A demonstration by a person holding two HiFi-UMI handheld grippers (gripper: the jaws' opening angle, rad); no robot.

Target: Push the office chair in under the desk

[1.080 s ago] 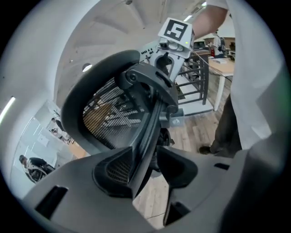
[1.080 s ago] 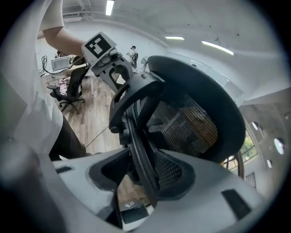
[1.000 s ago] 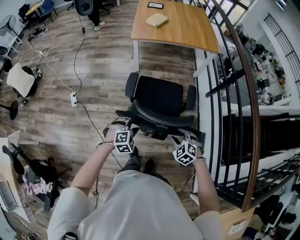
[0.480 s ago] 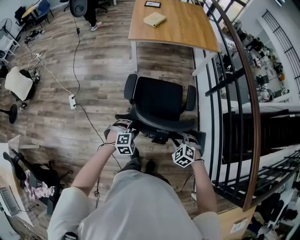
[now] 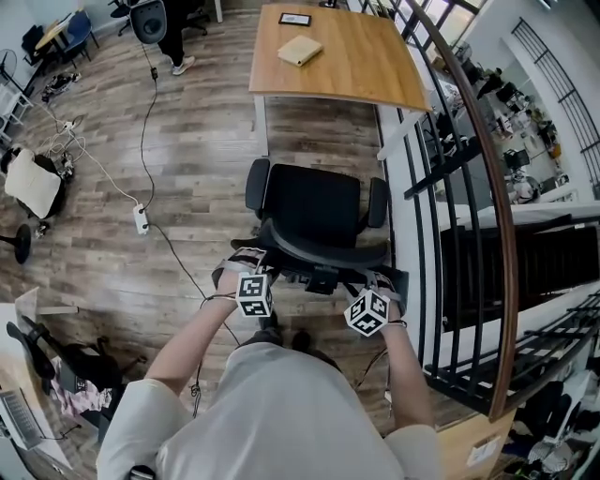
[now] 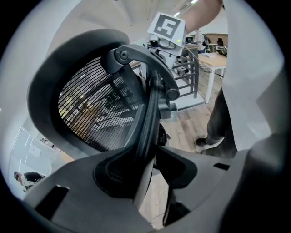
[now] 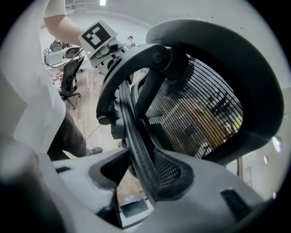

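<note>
The black office chair (image 5: 312,204) stands on the wood floor, its seat facing the wooden desk (image 5: 361,70) with a gap of floor between them. My left gripper (image 5: 249,265) holds the left side of the mesh backrest (image 6: 91,109), and its pads (image 6: 113,175) pinch the backrest's rim (image 6: 150,113). My right gripper (image 5: 373,281) holds the right side of the backrest (image 7: 204,109). Its jaws are opening a little, but the rim (image 7: 134,132) still sits between its pads (image 7: 175,175), pressed against one.
A black stair railing (image 5: 469,187) runs close along the chair's right. A power strip (image 5: 141,218) and its cable lie on the floor at the left. A tan book (image 5: 300,50) and a dark tablet (image 5: 294,19) lie on the desk. Clutter fills the far left.
The chair and both grippers have moved forward toward the desk, and I have followed. Both grippers stay on the backrest rim.
</note>
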